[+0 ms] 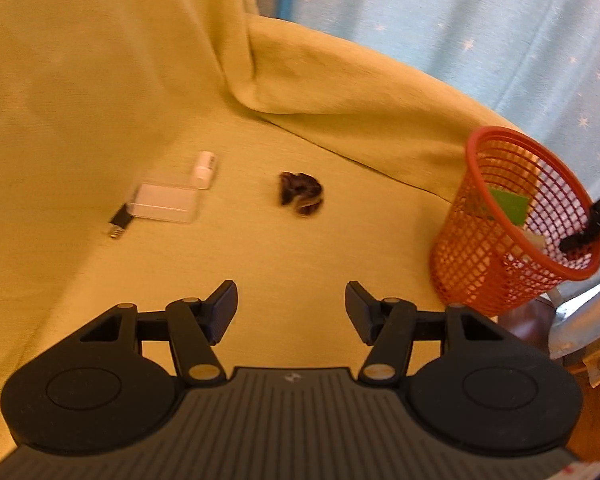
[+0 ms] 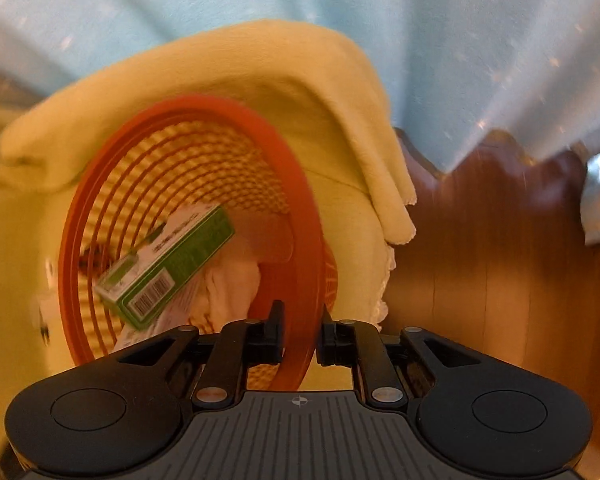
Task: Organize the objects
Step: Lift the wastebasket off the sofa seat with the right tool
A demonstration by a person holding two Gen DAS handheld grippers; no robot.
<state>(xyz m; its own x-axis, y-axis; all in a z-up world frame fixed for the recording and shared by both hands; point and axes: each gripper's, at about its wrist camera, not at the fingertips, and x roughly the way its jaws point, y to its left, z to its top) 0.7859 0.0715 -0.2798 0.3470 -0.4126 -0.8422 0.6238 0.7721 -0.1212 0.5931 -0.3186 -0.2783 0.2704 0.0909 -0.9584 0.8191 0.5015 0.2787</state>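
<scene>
**Basket held at rim; loose items still to be collected**

The right gripper point(image 2: 299, 334) is closed narrowly on the rim of the orange basket point(image 2: 112, 184), where a green box point(image 2: 168, 266) lies. The left gripper point(image 1: 291, 312) is spread wide, empty. The dark scrunchie point(image 1: 301, 193) is judged next; a descent and closure are required.

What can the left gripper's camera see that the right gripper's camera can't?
Only the left wrist view shows the dark scrunchie, the clear plastic box, the small white tube beside it and the little black plug, all lying on the yellow cloth, plus the open left gripper. Only the right wrist view shows the barcode on the green box and the wooden furniture. Both show the orange mesh basket, the green box inside it, the right gripper straddling its rim, and the blue curtain.
</scene>
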